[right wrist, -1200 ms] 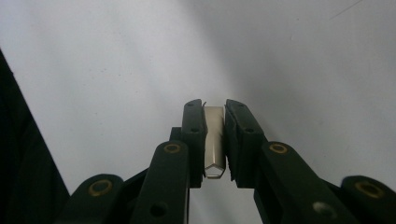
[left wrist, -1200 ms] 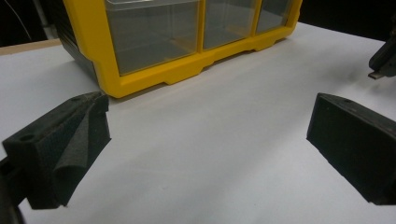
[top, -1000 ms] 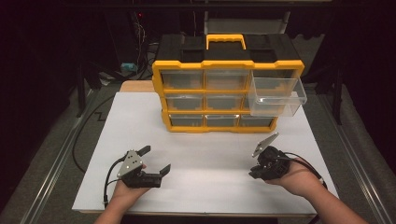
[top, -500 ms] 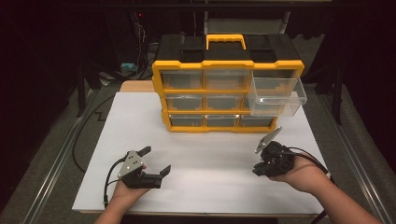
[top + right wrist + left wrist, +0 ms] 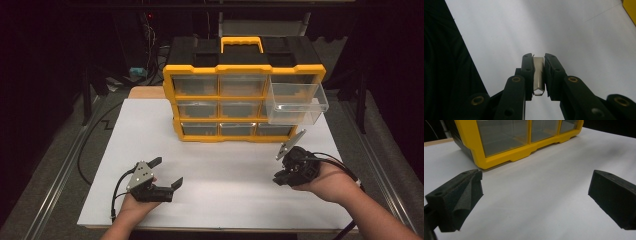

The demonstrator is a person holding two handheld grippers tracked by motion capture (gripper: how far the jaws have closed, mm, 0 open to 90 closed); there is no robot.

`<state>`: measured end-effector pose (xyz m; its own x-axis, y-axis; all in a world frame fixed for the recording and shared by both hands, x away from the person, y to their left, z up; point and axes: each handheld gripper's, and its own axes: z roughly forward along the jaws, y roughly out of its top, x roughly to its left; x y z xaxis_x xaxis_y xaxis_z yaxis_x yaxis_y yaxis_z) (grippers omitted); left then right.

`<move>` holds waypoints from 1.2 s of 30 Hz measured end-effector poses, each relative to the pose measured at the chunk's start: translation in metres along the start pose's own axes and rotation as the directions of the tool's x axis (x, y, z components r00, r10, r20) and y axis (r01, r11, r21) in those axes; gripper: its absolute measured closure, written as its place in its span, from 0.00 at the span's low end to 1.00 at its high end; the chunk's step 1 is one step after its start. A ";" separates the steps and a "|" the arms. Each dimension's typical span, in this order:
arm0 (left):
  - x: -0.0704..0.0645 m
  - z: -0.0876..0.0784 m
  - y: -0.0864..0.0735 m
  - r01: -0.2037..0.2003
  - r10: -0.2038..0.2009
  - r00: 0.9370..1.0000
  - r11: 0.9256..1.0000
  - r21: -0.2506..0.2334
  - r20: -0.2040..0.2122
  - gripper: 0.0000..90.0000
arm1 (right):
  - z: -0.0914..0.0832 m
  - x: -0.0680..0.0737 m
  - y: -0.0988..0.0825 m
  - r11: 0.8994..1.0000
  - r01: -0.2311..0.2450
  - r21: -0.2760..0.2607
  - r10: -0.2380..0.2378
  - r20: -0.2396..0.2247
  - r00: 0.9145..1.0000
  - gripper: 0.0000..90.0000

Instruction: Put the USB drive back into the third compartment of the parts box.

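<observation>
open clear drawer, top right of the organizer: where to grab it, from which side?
Take the clear drawer by its front wall, coming from the person's side with the jaws vertical over the top rim. It juts out of the yellow organizer, so that wall is free. The left gripper is open; the right gripper holds a small metal piece.

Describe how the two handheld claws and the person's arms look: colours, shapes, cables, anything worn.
Both are black two-jaw tools. The left claw has blocky wedge-shaped jaws, a grey three-cornered plate on top and a black cable looping off its back. The right claw also carries a grey plate and trails a black cable; its linkage arms show brass-coloured rivets. No sleeves or gloves are visible on the forearms and hands.
</observation>
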<state>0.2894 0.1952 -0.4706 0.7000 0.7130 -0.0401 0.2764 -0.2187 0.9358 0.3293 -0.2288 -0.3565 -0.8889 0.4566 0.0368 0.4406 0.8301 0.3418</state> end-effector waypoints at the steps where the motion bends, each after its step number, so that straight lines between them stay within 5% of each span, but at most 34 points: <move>1: 0.000 0.000 0.000 0.002 -0.002 1.000 1.000 -0.008 -0.001 0.01 | -0.003 0.000 0.002 1.000 0.003 0.007 -0.003 0.002 1.000 0.89; 21: -0.004 0.003 0.001 -0.020 0.020 1.000 1.000 -0.002 0.014 0.01 | -0.036 0.003 0.024 0.998 -0.027 0.055 0.025 0.030 0.999 0.89; 36: -0.003 0.002 0.001 -0.013 0.013 1.000 1.000 -0.002 0.016 0.01 | -0.064 -0.004 0.032 0.999 -0.044 0.029 0.043 0.037 0.998 0.89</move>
<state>0.2885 0.1916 -0.4699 0.7141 0.6992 -0.0333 0.2660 -0.2270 0.9369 0.3386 -0.2241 -0.2857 -0.8639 0.5034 0.0163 0.4827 0.8183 0.3121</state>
